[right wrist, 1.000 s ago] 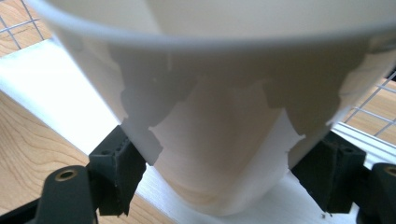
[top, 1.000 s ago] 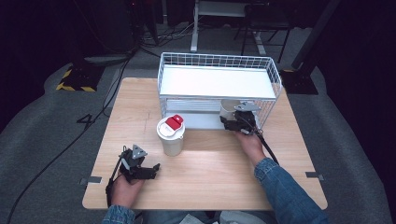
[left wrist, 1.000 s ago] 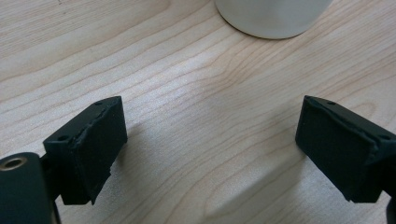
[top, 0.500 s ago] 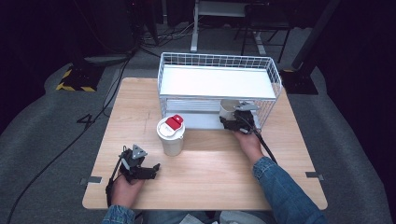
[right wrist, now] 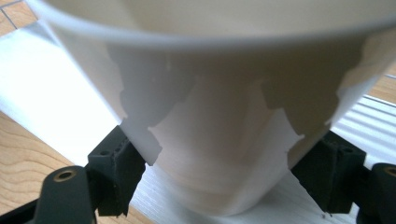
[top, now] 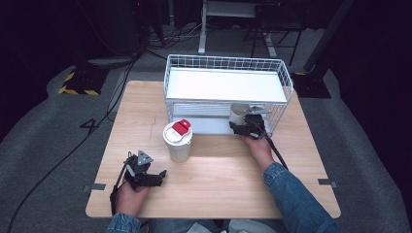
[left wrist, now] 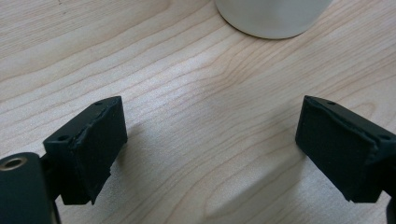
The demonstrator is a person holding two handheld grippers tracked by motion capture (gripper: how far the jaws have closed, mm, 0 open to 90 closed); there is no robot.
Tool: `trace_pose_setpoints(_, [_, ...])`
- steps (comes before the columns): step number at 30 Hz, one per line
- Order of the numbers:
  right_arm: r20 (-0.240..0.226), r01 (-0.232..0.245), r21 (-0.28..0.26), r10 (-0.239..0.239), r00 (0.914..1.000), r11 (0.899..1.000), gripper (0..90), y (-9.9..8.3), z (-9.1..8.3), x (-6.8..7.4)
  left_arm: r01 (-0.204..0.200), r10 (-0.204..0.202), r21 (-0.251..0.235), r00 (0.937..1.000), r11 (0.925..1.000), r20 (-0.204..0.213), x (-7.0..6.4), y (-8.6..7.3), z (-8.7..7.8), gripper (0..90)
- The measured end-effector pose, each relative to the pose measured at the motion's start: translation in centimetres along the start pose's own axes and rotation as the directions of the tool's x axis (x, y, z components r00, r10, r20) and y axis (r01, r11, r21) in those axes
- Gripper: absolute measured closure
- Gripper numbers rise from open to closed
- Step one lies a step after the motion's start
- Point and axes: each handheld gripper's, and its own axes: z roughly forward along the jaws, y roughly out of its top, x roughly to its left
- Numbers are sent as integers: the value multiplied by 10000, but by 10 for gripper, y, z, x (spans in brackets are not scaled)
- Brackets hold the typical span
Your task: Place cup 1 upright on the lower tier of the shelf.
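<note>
- Table [top: 291, 194] first: light wood, bare along the near edge and down the left side — plenty of room to move there.
- Wire rack [top: 228, 65] sits at the far middle, white shelf on top, a lower shelf under it. Mesh walls close its ends and back; the front is the only way in or out of the lower level.
- Lidded cup [top: 178, 141] with a red tab stands upright in front of the rack's left half, well apart from my right gripper [top: 248, 127].
- White cup [right wrist: 224, 116] is the thing in hand: upright at the front right of the lower shelf, between my right jaws. They look clamped on its lower body, one pad either side.
- My left gripper [left wrist: 210, 140] rests low on the bare table near the front left corner, jaws wide apart, holding nothing. The lidded cup's base shows just ahead of it.
- Risks, my read: thin wall and a taper — squeeze too hard and it buckles, too soft and it slides down out of the pads.
- Lifting too high would knock the rim on the top shelf; drifting right would catch the mesh.
- Safest exit is straight back toward me, low and level.
</note>
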Motion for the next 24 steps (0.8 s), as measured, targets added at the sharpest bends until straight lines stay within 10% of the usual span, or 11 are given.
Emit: trace_pose_setpoints(24, [-219,215,-504,-226,9995,9985,0,3,-8,-3,-4,4,-8,10000,10000,-2,0,0,0,94])
